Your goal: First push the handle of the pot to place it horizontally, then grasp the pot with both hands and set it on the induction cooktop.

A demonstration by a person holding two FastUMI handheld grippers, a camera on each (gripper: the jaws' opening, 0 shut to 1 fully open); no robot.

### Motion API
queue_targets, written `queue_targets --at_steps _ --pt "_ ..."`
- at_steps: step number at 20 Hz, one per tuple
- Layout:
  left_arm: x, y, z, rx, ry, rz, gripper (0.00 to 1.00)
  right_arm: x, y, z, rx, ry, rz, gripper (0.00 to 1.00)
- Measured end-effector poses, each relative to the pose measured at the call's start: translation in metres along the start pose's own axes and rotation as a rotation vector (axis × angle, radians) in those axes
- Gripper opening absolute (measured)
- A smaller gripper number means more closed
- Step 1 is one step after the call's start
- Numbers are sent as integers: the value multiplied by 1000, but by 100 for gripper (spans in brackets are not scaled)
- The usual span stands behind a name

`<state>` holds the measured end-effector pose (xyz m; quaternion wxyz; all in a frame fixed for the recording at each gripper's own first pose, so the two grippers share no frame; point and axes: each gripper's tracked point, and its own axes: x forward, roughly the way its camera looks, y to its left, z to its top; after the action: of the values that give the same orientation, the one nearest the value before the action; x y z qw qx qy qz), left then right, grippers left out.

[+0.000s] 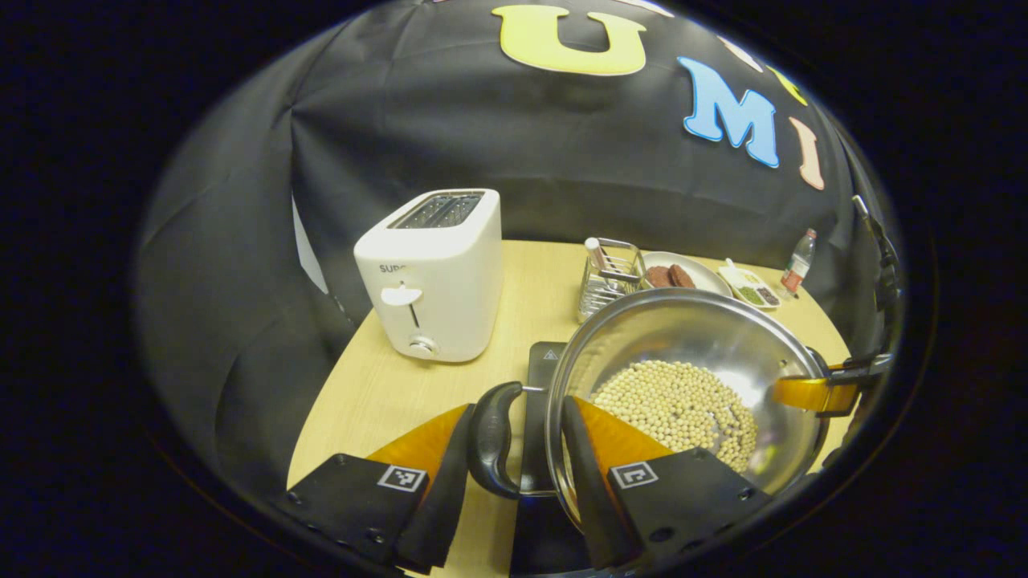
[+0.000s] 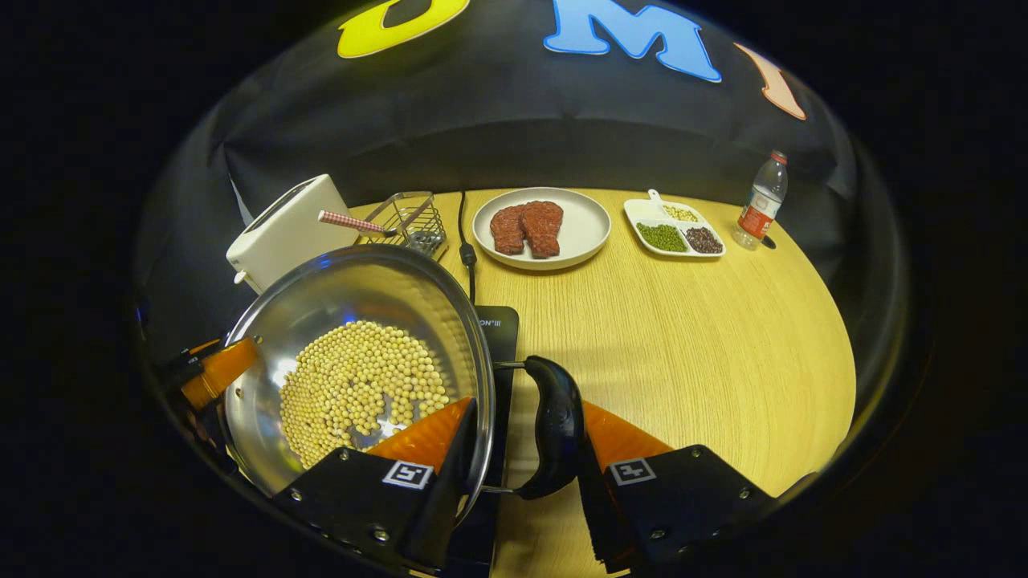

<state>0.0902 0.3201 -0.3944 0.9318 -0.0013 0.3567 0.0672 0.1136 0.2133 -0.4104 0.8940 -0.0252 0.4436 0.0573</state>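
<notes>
the pot (image 1: 683,377) of beans (image 1: 683,405) is being held over the induction cooktop (image 1: 542,361) near the table's (image 1: 377,393) front edge, side handles lying along the left-right axis. left gripper (image 1: 514,449) is being clamped on the left handle (image 1: 491,437), right gripper (image 2: 522,449) on the right handle (image 2: 554,425). partial lettering is being shown on the toaster (image 1: 434,277) and cooktop, not fully readable.

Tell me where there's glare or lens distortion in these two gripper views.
Left gripper view: bright glare on the pot's inner steel wall; the table edge bows with fisheye curvature. Right gripper view: glints among the beans and along the pot rim, the table's far edge curves, and the bottle leans; focus holds across plate and toaster.
</notes>
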Motion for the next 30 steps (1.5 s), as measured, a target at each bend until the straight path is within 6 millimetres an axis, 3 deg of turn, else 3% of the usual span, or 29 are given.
queue_targets --at_steps 1,3,6,7,9,10,11,12,13,16,18,23,26,28,30 --pt "0 0 -2 4 2 0 66 2 0 0 1 -6 -2 65" --pt "-1 0 -1 -4 -1 1 72 1 -1 1 -6 -12 -3 65" --pt "-4 -1 0 -10 -7 -6 65 2 0 1 2 -17 8 65" --pt "-5 1 -1 -11 -5 -5 66 2 -1 2 -2 -22 9 60" --pt "-5 0 -2 -16 -7 -5 67 1 -2 3 -18 -34 2 66" --pt "-8 1 -2 -20 -11 -2 71 -2 -6 9 -28 -60 -16 62" --pt "-12 2 1 -14 -26 5 67 -5 -7 16 -34 -97 -21 72" --pt "-17 6 5 -9 -49 16 69 -10 -5 22 -36 -124 -14 75" --pt "-23 11 9 -8 -67 26 74 -15 -6 26 -36 -146 -10 84" --pt "-50 21 25 -49 -113 66 90 -40 -18 48 -28 -246 -27 89" --pt "-78 17 53 -76 -193 78 95 -65 -26 67 -32 -333 -28 89" --pt "-161 -40 133 -80 -389 68 95 -146 -48 113 -51 -528 4 89" --pt "-214 -94 171 -87 -496 39 94 -197 -71 134 -39 -606 16 88" --pt "-248 -139 190 -85 -557 5 95 -233 -96 147 -18 -659 6 88" --pt "-267 -186 202 -89 -570 -25 95 -270 -122 156 2 -703 -5 89"
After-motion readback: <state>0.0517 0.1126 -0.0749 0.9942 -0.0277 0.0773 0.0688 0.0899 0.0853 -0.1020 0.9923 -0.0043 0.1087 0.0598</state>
